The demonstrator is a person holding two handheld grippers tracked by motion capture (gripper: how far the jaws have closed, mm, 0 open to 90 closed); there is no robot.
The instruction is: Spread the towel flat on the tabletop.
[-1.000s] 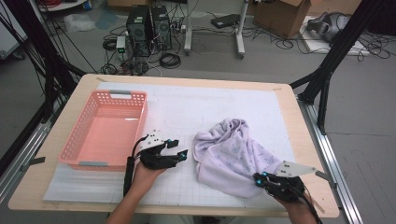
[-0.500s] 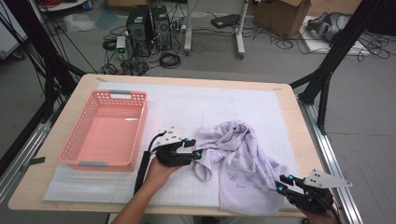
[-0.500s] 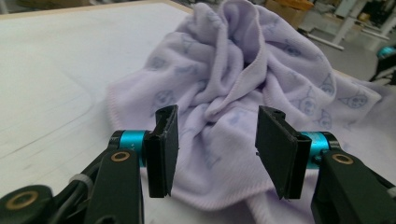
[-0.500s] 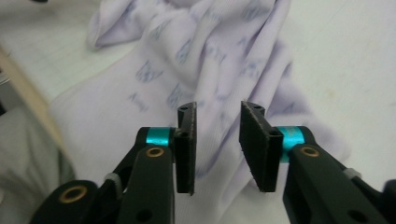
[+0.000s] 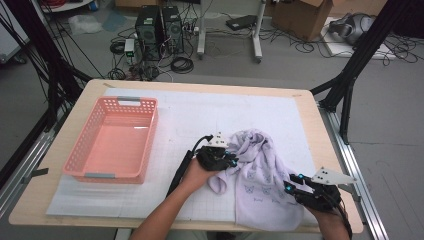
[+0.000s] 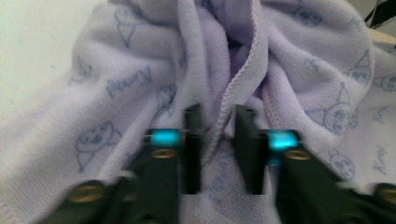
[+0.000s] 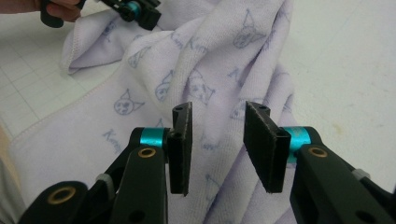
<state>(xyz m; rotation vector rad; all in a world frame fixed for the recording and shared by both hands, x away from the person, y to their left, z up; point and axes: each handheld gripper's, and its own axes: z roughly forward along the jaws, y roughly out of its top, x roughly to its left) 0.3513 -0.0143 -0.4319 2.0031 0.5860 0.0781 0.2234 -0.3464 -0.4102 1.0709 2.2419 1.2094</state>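
Nearest, at the lower right of the high view: right tongs hovering over the near edge of the lavender towel, jaws parted after just opening, nothing pinched between them; same in the right gripper view, right tongs gaping above printed terry cloth. Farther in, at frame centre: left tongs at the towel's left border, jaws just closed on a hemmed fold; confirmed in the left gripper view, left tongs nipping a stitched ridge of fabric.

Towel crumpled in the lower-right quarter of the counter, on the white gridded mat. Judged soft, light, limp: sure to sag and bunch, not fragile, unlikely to slip from a firm pinch. Best taken by hem or corner, one tongs at each, then pulled taut.

Farther, middle left of the frame: pink plastic basket, nothing inside.

Count: one towel, one basket, two tongs, one mat.
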